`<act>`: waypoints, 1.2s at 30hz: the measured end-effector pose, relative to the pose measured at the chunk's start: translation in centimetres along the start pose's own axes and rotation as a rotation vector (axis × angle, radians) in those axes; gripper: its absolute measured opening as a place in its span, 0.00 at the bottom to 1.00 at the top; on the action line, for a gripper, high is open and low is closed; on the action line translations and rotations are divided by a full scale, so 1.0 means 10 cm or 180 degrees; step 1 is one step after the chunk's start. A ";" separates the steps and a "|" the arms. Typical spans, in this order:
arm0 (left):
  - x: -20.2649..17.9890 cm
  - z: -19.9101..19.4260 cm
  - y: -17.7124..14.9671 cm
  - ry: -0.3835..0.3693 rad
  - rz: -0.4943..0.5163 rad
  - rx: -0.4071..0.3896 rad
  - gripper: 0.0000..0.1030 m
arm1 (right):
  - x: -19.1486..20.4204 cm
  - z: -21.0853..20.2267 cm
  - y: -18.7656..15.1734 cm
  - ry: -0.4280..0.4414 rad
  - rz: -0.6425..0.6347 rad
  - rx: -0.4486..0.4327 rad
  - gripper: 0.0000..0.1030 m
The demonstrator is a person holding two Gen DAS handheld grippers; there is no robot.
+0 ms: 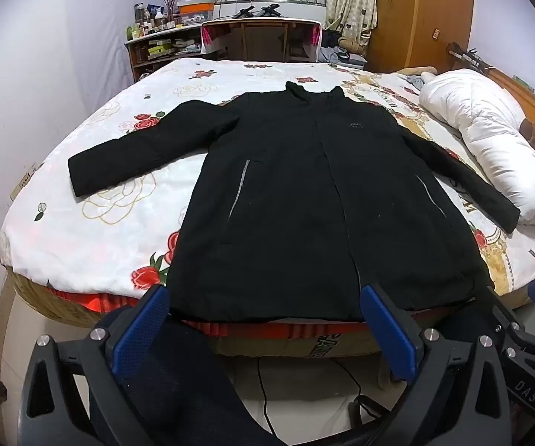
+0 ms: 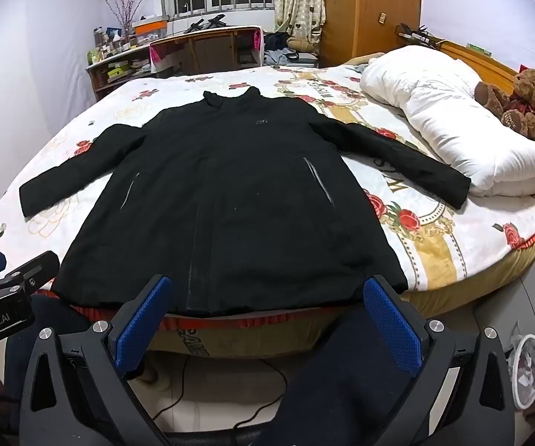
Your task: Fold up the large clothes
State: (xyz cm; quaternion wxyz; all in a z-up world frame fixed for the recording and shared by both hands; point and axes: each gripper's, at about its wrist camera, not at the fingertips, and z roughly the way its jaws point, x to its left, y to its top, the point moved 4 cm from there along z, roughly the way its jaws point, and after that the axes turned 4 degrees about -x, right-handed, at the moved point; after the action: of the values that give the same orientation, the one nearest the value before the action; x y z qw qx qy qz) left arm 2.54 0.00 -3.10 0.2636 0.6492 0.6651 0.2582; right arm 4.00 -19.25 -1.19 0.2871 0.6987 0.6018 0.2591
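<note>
A black coat (image 1: 319, 200) lies flat and face up on a bed (image 1: 126, 245) with a rose-print cover, collar toward the far edge, hem hanging just over the near edge. Both sleeves are spread out, one toward the left edge, the other toward the right, its cuff touching a rolled white duvet (image 1: 490, 141) by the headboard. A brown teddy bear (image 2: 520, 100) sits behind the duvet. The left gripper (image 1: 267, 319) and right gripper (image 2: 267, 316) hover side by side off the near edge, both with blue pads (image 2: 142, 319) spread wide, holding nothing, above the person's dark trouser legs (image 1: 185, 379)
</note>
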 end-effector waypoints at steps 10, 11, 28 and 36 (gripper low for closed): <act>0.05 0.01 -0.03 0.0010 -0.0004 -0.0037 1.00 | -0.04 -0.02 0.03 -0.0064 -0.0020 -0.0064 1.00; 0.06 0.00 -0.04 0.0024 -0.0002 -0.0044 1.00 | -0.03 -0.02 0.03 -0.0060 -0.0020 -0.0075 1.00; 0.06 -0.07 0.06 0.0063 0.0031 -0.0128 1.00 | 0.02 -0.05 0.07 -0.0094 -0.0107 -0.0150 1.00; 0.07 -0.07 0.07 0.0110 0.0040 -0.0148 1.00 | 0.02 -0.04 0.08 -0.0107 -0.0142 -0.0165 1.00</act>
State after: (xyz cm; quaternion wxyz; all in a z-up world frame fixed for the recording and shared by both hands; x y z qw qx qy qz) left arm 2.56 0.67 -2.06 0.2654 0.6426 0.6593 0.2864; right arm 4.27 -19.05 -0.33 0.3209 0.6818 0.6054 0.2563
